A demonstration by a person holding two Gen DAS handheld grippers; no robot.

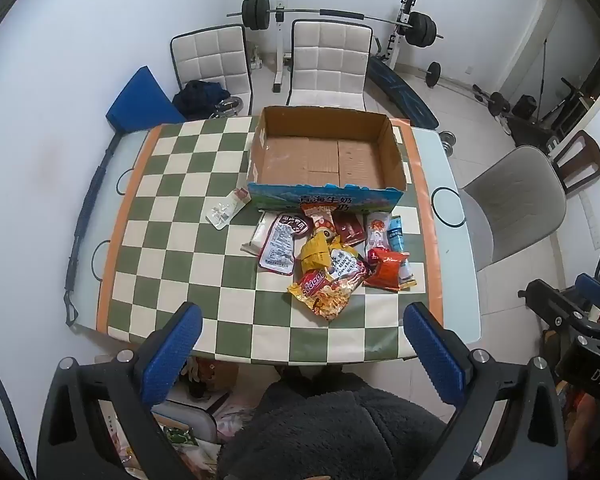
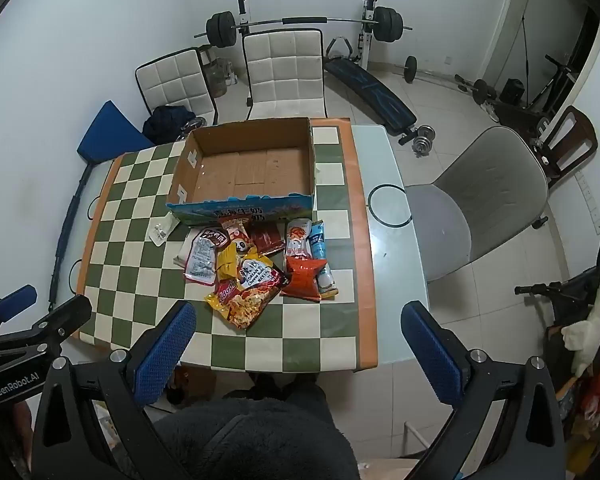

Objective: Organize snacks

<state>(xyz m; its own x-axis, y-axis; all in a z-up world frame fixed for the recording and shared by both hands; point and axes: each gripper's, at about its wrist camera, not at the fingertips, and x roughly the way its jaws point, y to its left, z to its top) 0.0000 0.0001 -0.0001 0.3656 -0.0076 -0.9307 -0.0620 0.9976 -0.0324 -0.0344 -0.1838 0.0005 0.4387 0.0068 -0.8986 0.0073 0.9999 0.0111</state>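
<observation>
- Snack packets (image 1: 332, 256) heaped mid-desk, touching front wall of open cardboard box (image 1: 326, 192).
- Checkered cloth (image 1: 172, 208) covers desk.
- Left gripper (image 1: 304, 356) & right gripper (image 2: 298, 354) above near edge, jaws apart, holding nothing.

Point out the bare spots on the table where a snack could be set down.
Bare: the checkered cloth left of the snack pile, beyond the small packet; the near strip before both open grippers; the empty box. Crowded: between the box front and pile.
</observation>
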